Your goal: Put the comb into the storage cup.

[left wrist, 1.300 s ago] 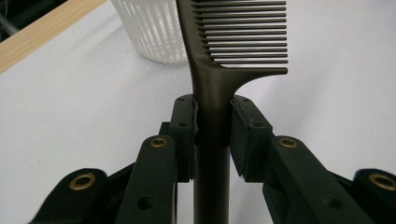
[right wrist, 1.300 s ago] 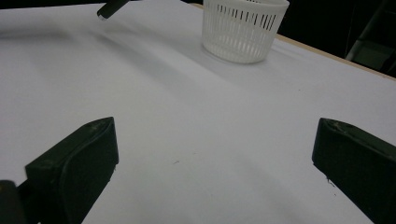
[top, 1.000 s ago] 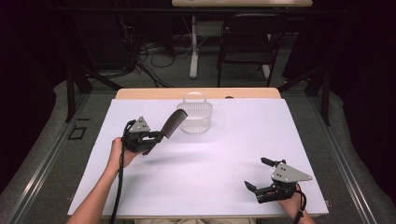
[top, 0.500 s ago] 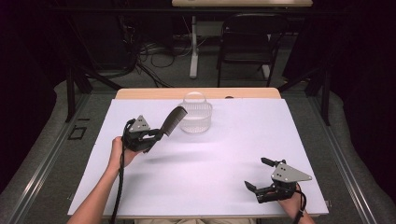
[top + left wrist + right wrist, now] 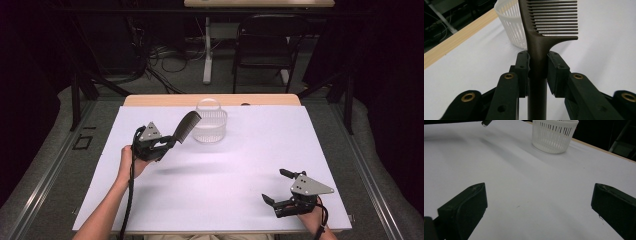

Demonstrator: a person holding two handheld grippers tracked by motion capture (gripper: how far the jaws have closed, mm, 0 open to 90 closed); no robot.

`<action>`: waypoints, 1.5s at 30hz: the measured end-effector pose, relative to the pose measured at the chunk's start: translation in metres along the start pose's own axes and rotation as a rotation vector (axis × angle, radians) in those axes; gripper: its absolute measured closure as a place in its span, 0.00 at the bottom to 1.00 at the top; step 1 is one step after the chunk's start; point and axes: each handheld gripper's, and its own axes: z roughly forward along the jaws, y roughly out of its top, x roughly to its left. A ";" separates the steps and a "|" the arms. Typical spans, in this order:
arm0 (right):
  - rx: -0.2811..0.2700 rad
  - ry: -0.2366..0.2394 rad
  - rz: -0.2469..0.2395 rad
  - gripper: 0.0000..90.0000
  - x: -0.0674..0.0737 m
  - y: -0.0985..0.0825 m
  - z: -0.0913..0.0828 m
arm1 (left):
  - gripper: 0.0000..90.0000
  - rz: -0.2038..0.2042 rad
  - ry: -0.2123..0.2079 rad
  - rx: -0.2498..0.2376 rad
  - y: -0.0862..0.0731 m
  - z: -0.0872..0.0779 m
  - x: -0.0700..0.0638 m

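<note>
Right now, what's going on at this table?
A person is working with a pair of tongs in each hand at a white-covered table. The left tongs are clamped on the handle of a dark plastic comb, holding it raised above the table with its toothed end close to a small white slotted plastic basket. The comb is not yet in the basket. The right tongs sit near the table's front right corner, jaws wide apart with nothing between them.

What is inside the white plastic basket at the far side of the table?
The white slotted plastic basket looks empty as far as its slotted wall lets one see in the high view. Its floor is not clearly visible. The dark plastic comb, held in the left hand-held gripper, is beside it, not inside.
</note>
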 end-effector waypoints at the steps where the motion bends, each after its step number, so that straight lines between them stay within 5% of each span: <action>1: 0.000 0.000 0.000 0.00 0.000 0.000 0.000 | 0.80 0.004 0.003 -0.001 0.001 0.000 0.000; 45: 0.001 -0.002 0.002 0.00 0.000 0.000 0.000 | 0.80 0.019 0.042 -0.043 0.029 0.001 0.008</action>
